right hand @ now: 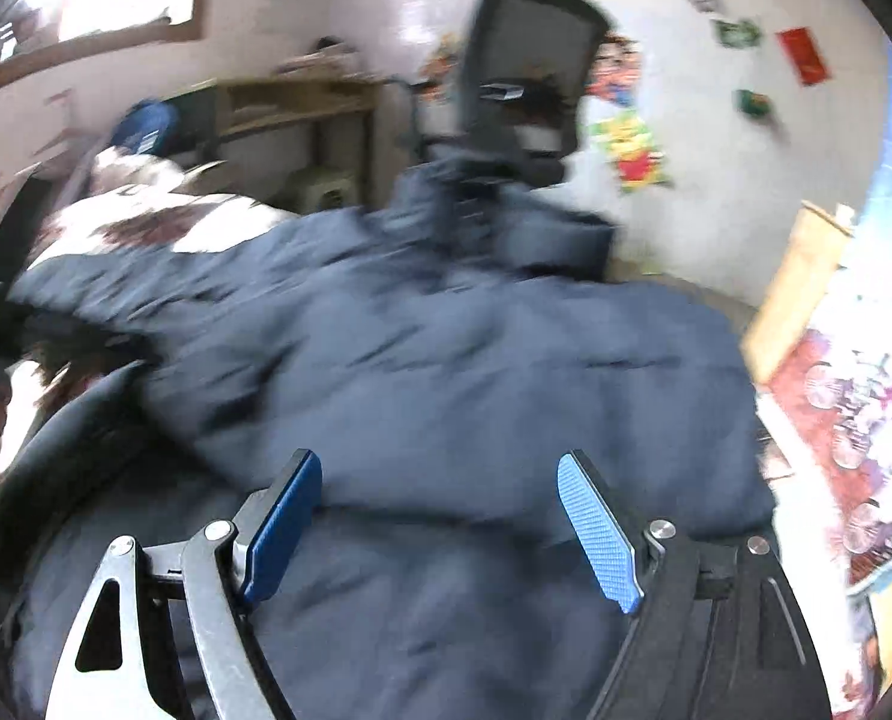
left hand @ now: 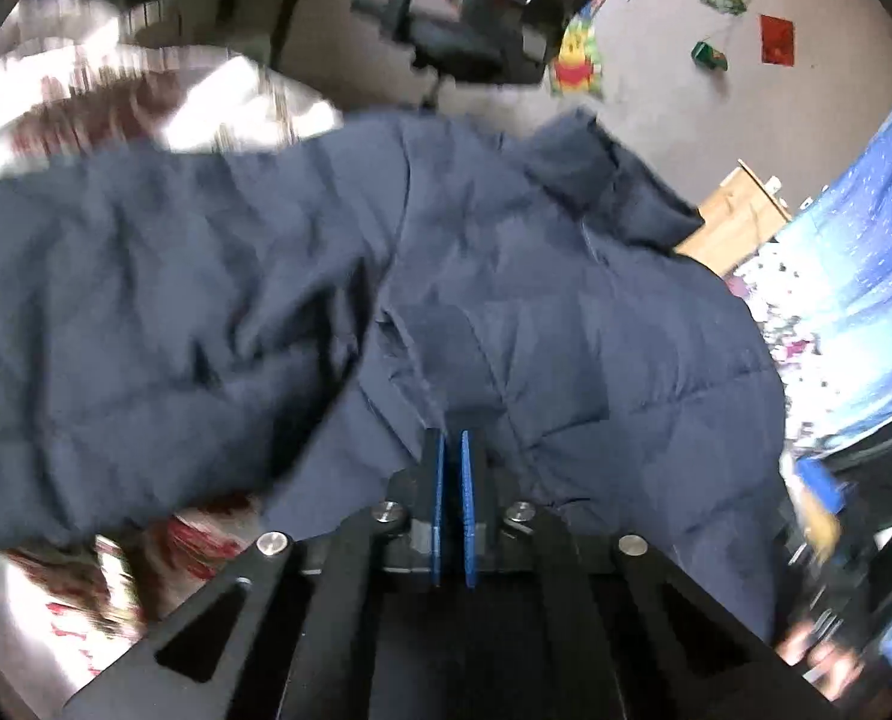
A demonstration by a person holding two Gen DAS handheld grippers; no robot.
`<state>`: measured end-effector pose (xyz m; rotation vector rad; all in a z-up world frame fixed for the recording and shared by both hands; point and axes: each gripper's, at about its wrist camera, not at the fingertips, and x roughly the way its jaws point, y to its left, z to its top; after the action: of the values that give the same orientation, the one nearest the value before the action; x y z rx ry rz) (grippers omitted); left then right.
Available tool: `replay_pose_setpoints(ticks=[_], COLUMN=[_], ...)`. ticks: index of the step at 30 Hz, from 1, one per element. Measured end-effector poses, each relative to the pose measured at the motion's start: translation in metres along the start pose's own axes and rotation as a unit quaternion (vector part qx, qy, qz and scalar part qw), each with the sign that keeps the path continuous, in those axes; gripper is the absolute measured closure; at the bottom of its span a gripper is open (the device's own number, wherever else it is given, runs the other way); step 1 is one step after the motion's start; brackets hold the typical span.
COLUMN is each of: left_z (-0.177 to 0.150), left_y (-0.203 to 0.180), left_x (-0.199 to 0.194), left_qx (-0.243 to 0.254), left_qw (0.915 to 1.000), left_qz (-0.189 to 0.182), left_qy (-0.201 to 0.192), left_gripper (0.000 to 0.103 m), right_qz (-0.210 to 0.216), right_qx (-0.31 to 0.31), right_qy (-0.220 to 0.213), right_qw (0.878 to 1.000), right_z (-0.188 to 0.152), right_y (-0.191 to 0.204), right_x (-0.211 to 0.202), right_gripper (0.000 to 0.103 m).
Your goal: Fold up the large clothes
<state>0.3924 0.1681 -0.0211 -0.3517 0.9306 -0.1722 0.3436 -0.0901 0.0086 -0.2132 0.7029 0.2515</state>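
Note:
A large navy padded jacket [left hand: 266, 270] lies crumpled across a bed, its collar toward the far side. My left gripper [left hand: 453, 435] is shut, its blue pads nearly together. Its tips rest at a crease in the jacket's middle, and no fabric shows between the pads. In the right wrist view the jacket [right hand: 446, 360] fills the middle, blurred. My right gripper [right hand: 436, 459] is open just above it. The blue pads [right hand: 596, 534] stand wide apart with the padded cloth under the gap, not pressed.
A white and red patterned bed cover [left hand: 116, 90] lies beneath and left of the jacket. A dark office chair [left hand: 464, 42] stands behind the bed, against a wall with stickers. A wooden box [left hand: 734, 216] and blue cloth [left hand: 866, 240] are at the right. A hand [left hand: 818, 654] shows at the bottom right.

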Motion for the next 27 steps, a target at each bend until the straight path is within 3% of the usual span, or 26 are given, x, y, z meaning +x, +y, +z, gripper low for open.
replay_pose_setpoints(ticks=[3, 8, 11, 15, 18, 20, 22, 25, 27], left_z=[-0.003, -0.021, -0.023, -0.018, -0.022, -0.028, -0.036, -0.043, -0.051], left_y=[-0.014, -0.026, -0.027, -0.015, 0.003, 0.014, 0.035, 0.073, 0.108], left_x=[-0.007, 0.027, 0.049, 0.031, -0.003, -0.032, -0.074, -0.122, -0.156], left_qx=[0.043, 0.112, 0.120, 0.078, 0.044, 0.024, -0.010, -0.066, -0.136], left_qw=[0.9959, 0.9819, 0.9797, 0.9890, 0.9922, 0.9921, 0.9887, 0.9814, 0.9699], left_qz=[0.073, 0.153, 0.161, 0.126, 0.115, 0.117, 0.123, 0.140, 0.153], left_qy=[-0.032, -0.004, 0.006, -0.008, -0.015, -0.038, -0.085, -0.114, -0.132], left_gripper=[0.102, 0.102, 0.101, 0.098, 0.080, 0.040, 0.023, 0.021, 0.021], right_qz=[-0.013, -0.011, -0.018, -0.023, -0.005, 0.015, 0.055, 0.083, 0.093], right_qx=[0.047, 0.084, 0.078, 0.078, 0.080, 0.081, 0.074, 0.047, 0.026], right_qy=[0.014, 0.087, 0.093, 0.076, 0.037, 0.016, 0.012, 0.009, 0.000], right_qw=[0.999, 0.993, 0.992, 0.994, 0.996, 0.996, 0.996, 0.995, 0.995], right_z=[0.015, 0.008, -0.002, -0.002, 0.008, 0.015, 0.022, 0.030, 0.036], right_y=[-0.031, -0.051, -0.047, -0.046, -0.033, -0.017, 0.006, 0.038, 0.061], right_x=[0.021, 0.082, 0.096, 0.084, 0.065, 0.055, 0.052, 0.053, 0.055], right_gripper=[0.023, 0.023, 0.022, 0.021, 0.014, 0.008, 0.007, 0.007, 0.007])
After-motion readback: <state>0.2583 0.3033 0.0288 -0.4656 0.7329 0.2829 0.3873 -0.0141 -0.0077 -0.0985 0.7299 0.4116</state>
